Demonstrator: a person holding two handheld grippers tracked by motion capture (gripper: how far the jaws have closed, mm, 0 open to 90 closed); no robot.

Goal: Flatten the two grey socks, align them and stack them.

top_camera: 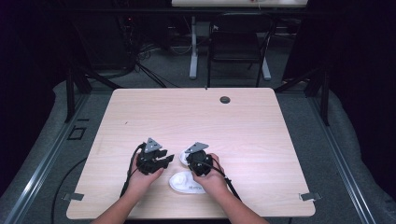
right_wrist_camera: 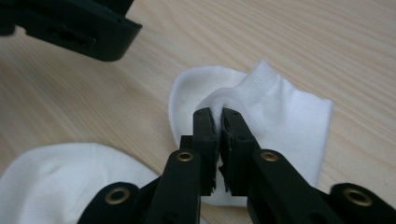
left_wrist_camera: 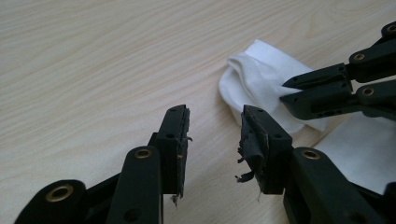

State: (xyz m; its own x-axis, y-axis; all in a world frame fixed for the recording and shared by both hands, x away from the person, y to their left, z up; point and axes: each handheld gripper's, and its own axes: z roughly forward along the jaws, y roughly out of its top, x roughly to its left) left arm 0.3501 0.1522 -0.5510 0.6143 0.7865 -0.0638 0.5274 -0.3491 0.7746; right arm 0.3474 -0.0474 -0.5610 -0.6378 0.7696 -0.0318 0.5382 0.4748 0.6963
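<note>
Both socks (right_wrist_camera: 285,116) (right_wrist_camera: 60,182) are plain white, one with a ribbed cuff. The table (top_camera: 196,116) is pale woodgrain. The grippers (left_wrist_camera: 212,135) (right_wrist_camera: 218,121) are black, seemingly with brass-coloured rivets.

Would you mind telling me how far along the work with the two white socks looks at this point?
Early. Done: the right tool has pinched the cuff of the farther sock, jaws shut on the fabric. In hand: the left tool stands open beside that sock, pads touching nothing. Left: the nearer sock lies flat and apart on the table, so pairing or folding them seems undone.
</note>
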